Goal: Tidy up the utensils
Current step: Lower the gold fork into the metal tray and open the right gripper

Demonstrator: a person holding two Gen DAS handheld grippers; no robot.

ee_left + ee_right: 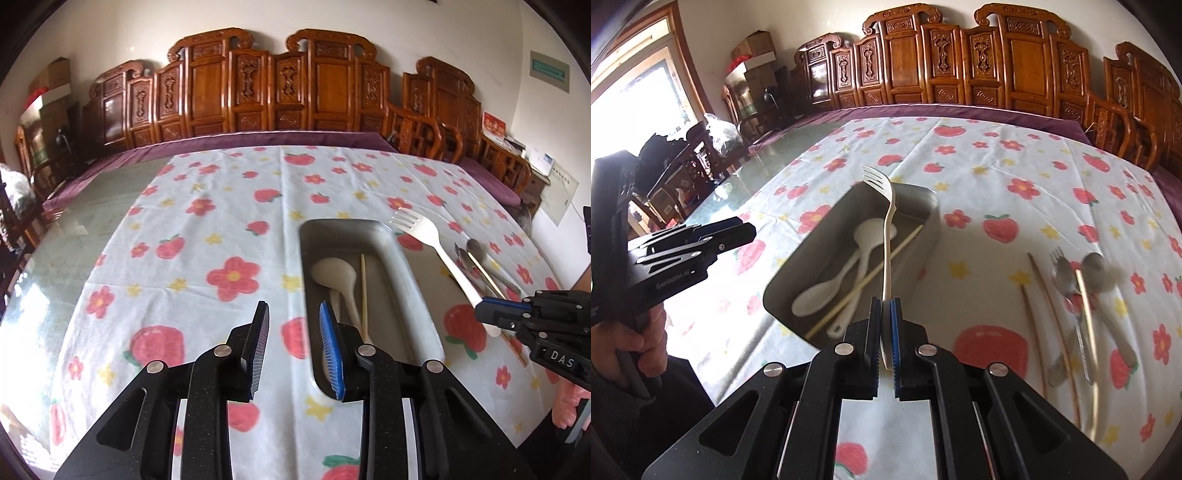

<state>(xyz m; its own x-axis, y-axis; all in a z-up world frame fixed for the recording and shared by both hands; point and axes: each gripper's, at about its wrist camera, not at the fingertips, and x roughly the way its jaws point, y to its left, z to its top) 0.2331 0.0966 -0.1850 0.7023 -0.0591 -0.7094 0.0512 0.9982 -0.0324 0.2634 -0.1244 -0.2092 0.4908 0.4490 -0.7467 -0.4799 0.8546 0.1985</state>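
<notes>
Already inside the long grey metal tray point(925, 197) lie two white plastic spoons point(820, 297) and one pale wooden chopstick point(864, 280). The right gripper point(885, 332) pinches the handle of a white plastic fork point(888, 221), carried above the tray. The left gripper point(295, 354) hangs parted and empty over the tray's near end. Toward the flowered tablecloth's point(1015, 177) right edge, metal spoons point(1095, 269) and more chopsticks point(1052, 317) are left to sort.
</notes>
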